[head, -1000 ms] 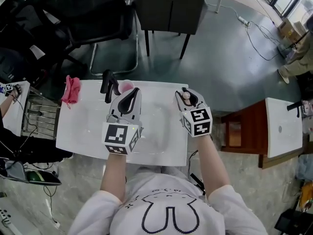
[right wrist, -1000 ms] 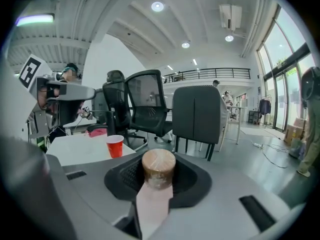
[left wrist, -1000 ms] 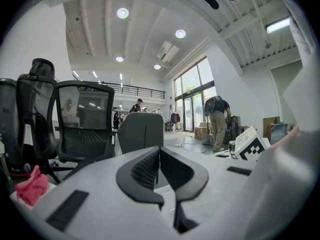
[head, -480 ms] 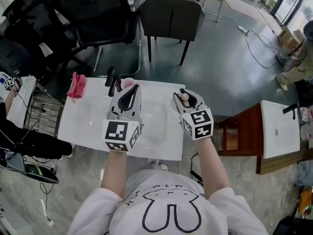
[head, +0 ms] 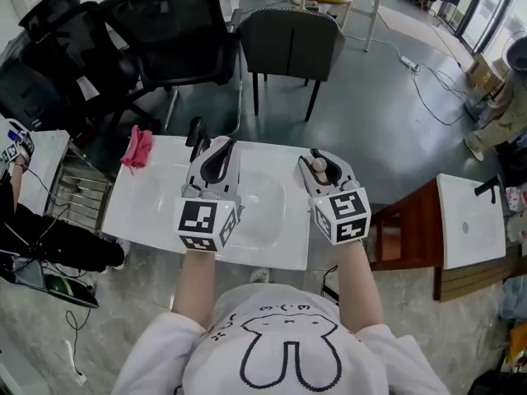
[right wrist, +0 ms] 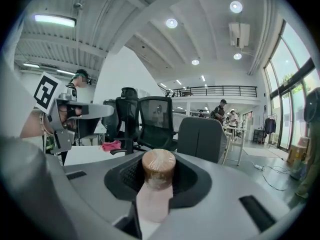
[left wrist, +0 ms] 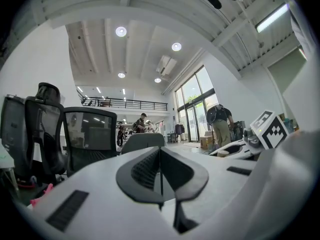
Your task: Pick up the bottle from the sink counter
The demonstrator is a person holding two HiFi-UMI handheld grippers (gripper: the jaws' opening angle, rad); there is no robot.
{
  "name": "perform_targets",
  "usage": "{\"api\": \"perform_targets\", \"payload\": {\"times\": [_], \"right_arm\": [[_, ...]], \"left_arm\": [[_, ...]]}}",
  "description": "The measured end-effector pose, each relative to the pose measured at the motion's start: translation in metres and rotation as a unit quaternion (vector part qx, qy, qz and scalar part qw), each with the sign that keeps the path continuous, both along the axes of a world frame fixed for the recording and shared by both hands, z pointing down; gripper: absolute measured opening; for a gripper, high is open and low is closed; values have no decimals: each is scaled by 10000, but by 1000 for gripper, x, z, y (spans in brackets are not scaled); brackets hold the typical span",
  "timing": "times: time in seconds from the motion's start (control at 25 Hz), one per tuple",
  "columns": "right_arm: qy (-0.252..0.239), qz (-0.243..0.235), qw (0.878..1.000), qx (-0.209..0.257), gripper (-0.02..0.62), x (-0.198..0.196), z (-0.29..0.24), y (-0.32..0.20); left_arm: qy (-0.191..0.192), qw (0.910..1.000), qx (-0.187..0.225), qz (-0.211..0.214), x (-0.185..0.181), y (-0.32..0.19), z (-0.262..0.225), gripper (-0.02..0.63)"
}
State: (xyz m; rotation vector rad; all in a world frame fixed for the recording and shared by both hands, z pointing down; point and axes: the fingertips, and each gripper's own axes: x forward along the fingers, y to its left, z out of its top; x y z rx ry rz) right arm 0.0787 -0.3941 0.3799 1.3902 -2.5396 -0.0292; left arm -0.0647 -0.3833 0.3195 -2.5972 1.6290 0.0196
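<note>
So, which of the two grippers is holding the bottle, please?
The right gripper: its jaws clamp the pink bottle, while the left gripper is shut, empty.

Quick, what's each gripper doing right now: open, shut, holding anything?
Left gripper: shut, jaws together, nothing between them.
Right gripper: shut on the pink bottle, held up off the counter.

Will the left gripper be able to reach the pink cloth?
Probably yes: the left gripper is empty, and only bare counter lies between it and the pink cloth. Its shut jaws must open first.
</note>
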Motion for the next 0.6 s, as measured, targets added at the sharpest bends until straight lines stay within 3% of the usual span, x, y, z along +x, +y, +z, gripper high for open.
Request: {"api": "perform_targets", "payload": {"times": [0.6], "right_arm": [[-365,420,9954,785,127,33,-79,29]], "left_arm": [[-231,9987,457,-41,-7,0,-32,11]]}}
